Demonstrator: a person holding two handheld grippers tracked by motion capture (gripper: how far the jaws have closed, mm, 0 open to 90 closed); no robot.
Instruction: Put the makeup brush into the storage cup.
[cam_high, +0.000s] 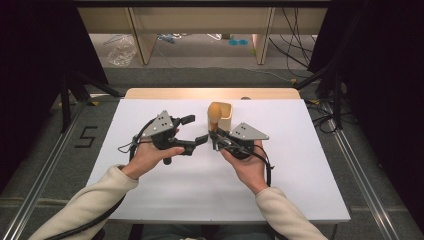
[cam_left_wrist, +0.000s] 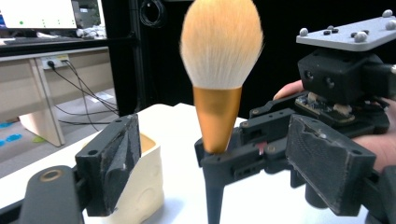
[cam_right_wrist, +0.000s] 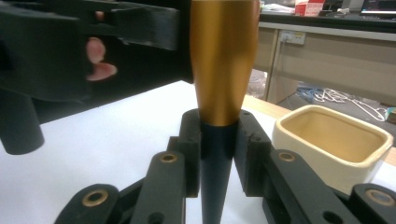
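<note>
My right gripper (cam_high: 216, 138) is clamped tight on the dark handle of the makeup brush (cam_high: 214, 116), holding it upright with its fluffy head on top (the gold ferrule sits just above my pads). My left gripper (cam_high: 195, 129) stands wide apart with nothing between its pads, just beside the brush. The cream cup (cam_high: 226, 116) stands on the white table (cam_high: 300, 170) right behind the brush, near the far edge.
</note>
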